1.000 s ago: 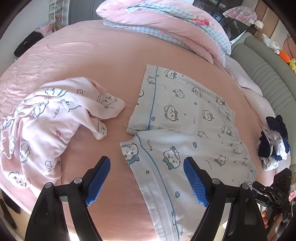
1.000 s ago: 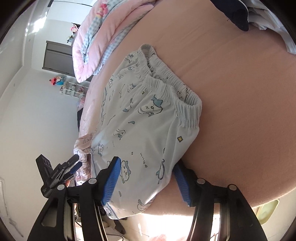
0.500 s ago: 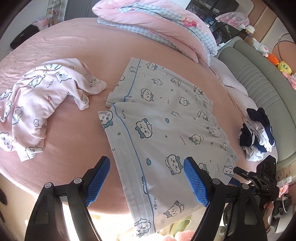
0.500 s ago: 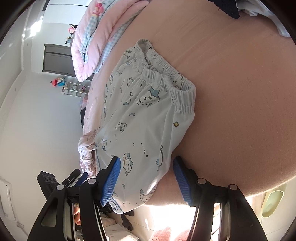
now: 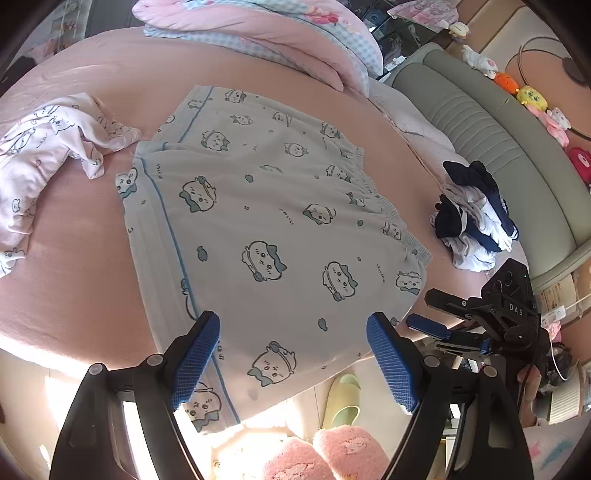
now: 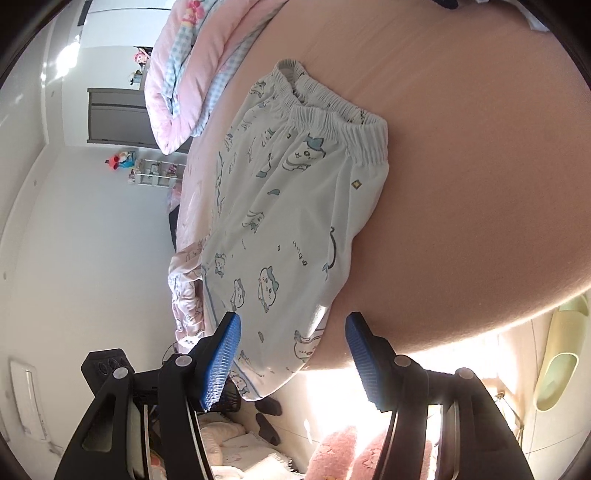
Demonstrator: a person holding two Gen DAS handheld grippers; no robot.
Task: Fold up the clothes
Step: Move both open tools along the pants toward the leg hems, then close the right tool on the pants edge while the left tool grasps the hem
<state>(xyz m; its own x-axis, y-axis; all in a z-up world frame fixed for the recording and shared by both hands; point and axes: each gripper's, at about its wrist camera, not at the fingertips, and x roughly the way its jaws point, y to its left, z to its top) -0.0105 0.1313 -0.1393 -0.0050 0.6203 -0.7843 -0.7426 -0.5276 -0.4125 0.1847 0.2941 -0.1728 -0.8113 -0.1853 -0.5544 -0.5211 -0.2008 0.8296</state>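
Between the blue pads of the left gripper (image 5: 291,356) lies the near hem of the shorts (image 5: 266,229); the jaws stand released, wide apart, with the pads clear of the cloth on both sides. Right gripper (image 6: 291,350): jaws likewise released, spread to either side of the shorts' near corner, no pad pressing on fabric. In the left view the right gripper shows at the bed's near right edge, just beside the waistband corner, with part of a hand behind it.

Shorts: pale blue, cartoon print, folded in half along the middle with one leg laid on the other, lying flat on the pink bed (image 5: 74,258). Elastic waistband to the right, leg hems with a blue stripe to the left. The near portion hangs over the bed's edge.

Left of the shorts, close to the hem corner, lies a crumpled pink top (image 5: 44,147). To the right, apart from the waistband, sits a navy-and-white pile (image 5: 472,218) near the grey headboard (image 5: 517,155). At the far side rests a bundled pink quilt (image 5: 266,33). Below the bed edge, pink slippers (image 5: 317,458) on the floor.
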